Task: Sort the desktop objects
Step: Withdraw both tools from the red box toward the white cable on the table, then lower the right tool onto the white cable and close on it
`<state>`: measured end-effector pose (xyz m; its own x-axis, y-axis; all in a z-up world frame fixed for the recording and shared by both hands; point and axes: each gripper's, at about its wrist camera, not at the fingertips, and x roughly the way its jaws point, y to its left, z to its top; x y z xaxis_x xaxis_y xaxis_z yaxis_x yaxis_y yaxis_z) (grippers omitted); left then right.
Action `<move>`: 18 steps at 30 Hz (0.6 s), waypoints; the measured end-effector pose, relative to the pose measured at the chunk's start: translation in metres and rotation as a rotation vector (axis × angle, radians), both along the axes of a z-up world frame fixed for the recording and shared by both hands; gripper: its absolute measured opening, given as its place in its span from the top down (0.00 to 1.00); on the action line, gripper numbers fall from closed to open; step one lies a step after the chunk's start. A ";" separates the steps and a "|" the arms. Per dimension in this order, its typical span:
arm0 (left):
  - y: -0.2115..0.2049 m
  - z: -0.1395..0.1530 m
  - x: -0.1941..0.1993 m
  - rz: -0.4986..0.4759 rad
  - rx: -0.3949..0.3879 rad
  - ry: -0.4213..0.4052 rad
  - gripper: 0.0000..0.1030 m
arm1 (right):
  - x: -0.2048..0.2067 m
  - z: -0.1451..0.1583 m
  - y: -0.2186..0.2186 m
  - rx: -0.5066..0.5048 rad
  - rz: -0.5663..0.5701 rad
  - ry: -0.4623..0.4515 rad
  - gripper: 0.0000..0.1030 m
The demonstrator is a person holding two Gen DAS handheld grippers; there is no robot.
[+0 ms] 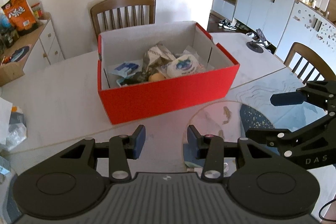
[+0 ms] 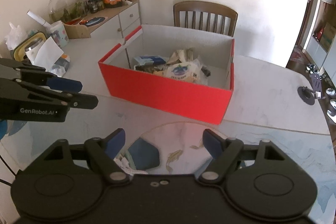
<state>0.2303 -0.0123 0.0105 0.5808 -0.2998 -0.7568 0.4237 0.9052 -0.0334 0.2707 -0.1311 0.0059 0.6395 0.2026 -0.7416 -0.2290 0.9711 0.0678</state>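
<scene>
At the bottom of each view, the left gripper (image 1: 166, 141) and right gripper (image 2: 163, 145) hover spread and empty over the table (image 1: 63, 87), both aimed at the red box (image 1: 168, 96) at frame centre, where the snack packets (image 1: 184, 65) are gathered, suggesting sorting is nearly done.

A red cardboard box (image 1: 168, 96) with a white interior stands open on the pale table, lid off, at about 12 o'clock in the left wrist view and skewed, one corner pointing toward 6 o'clock. Inside lies a loose heap: a round white packet with a blueberry print (image 1: 184, 65) toward 3 o'clock, a crumpled grey-white wrapper (image 1: 156, 54) at the centre, a blue-and-white packet (image 1: 126, 68) toward 9 o'clock, and a small yellow item (image 1: 156, 77) against the near wall at 6 o'clock.
</scene>
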 end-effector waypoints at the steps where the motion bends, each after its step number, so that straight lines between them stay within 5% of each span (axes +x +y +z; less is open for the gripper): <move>1: 0.001 -0.002 -0.001 0.003 0.000 0.003 0.59 | -0.002 -0.002 0.001 -0.001 0.001 0.000 0.22; 18: 0.005 -0.055 -0.016 0.053 0.030 0.053 0.59 | -0.021 -0.058 0.019 -0.023 0.028 0.051 0.25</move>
